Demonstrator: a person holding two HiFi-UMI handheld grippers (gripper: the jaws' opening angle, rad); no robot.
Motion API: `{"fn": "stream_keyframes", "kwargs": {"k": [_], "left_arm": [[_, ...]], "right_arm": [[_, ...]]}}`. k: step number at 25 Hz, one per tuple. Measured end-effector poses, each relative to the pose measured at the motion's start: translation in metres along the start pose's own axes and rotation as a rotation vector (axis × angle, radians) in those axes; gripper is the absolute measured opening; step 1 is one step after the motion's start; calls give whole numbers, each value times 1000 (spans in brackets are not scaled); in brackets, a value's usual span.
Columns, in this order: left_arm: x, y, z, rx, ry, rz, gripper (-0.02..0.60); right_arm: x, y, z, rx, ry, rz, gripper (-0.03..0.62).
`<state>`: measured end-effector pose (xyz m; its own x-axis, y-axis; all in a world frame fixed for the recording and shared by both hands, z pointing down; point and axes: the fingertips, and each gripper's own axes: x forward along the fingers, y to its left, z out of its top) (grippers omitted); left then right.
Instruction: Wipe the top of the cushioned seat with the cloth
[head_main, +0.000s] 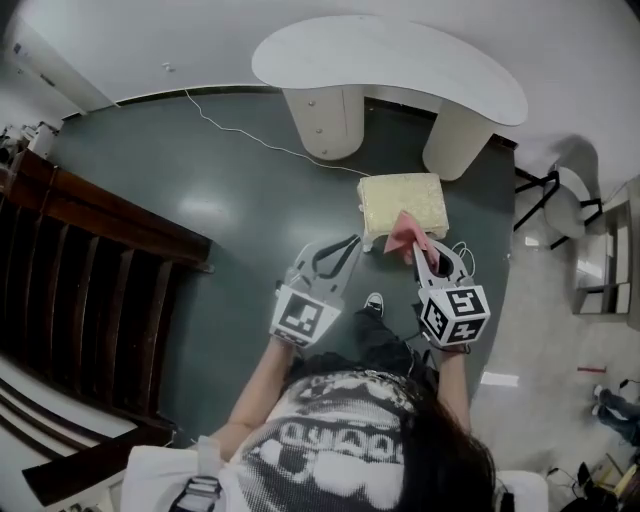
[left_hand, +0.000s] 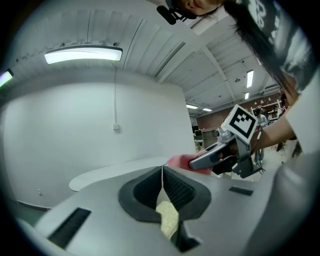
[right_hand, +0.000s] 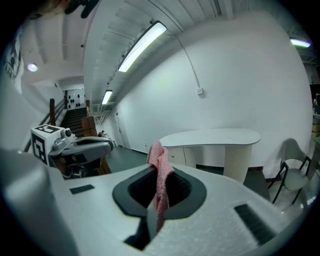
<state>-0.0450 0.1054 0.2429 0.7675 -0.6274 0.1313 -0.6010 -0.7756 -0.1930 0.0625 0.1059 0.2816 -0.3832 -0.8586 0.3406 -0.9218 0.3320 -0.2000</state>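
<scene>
You stand on a dark floor (head_main: 230, 190), with a wooden staircase (head_main: 80, 290) to your left and a white table (head_main: 390, 60) ahead. Just this side of the table sits the cream seat (head_main: 400, 203), its top facing up. Your left gripper (head_main: 338, 255) hangs above the floor just left of the seat, its 2 jaws pressed together with nothing between them. Your right gripper (head_main: 425, 258) is at the seat's near edge, jaws clamped on the pink cloth (head_main: 405, 232). The cloth bunches past the fingertips over the seat's near right corner; whether it touches the top cannot be told.
</scene>
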Motion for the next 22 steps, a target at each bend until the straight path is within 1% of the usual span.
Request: {"fn": "stream_keyframes", "kwargs": {"k": [4, 10, 17, 22], "left_arm": [[41, 17, 5, -14, 11, -4, 8], [85, 25, 7, -7, 30, -11, 8], [101, 29, 3, 3, 48, -6, 8], [108, 38, -6, 7, 69, -5, 8]], "right_arm": [[30, -31, 11, 3, 15, 19, 12], [62, -64, 14, 27, 29, 49, 12], [75, -75, 5, 60, 46, 68, 12], [87, -78, -9, 73, 81, 76, 12]]}}
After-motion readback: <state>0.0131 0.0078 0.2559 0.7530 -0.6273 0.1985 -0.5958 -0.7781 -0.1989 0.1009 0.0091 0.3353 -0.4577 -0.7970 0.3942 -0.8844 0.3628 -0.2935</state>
